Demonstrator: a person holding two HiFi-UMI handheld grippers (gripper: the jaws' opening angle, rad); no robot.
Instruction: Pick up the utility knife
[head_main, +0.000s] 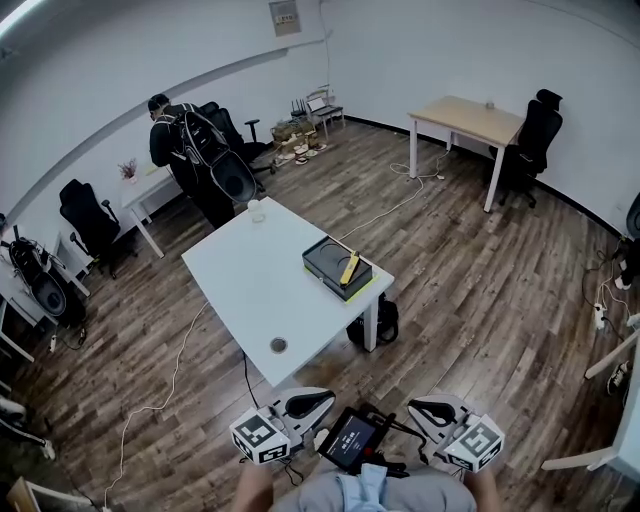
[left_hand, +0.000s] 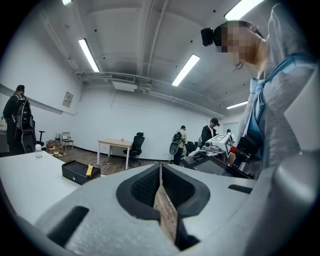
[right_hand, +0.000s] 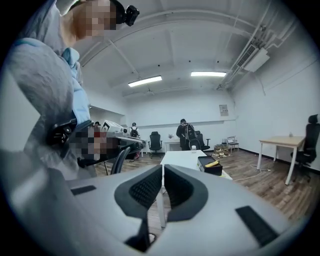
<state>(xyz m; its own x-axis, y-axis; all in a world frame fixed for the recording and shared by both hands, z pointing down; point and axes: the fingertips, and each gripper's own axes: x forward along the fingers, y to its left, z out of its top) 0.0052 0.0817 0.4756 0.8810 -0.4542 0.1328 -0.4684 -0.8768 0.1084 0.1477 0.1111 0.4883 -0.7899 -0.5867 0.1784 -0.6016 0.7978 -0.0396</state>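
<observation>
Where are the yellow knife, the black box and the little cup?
yellow knife (head_main: 349, 268), head view, on the middle of its handle.
black box (head_main: 322, 258), head view, on a bare part of its top, left of the knife.
little cup (head_main: 256, 210), head view, on its side.

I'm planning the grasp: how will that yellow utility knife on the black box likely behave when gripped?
The utility knife looks like a slim, straight bar, so it is probably rigid and light. It lies flat on top of the black box, so a nudge might slide it off the box rather than roll it.
</observation>
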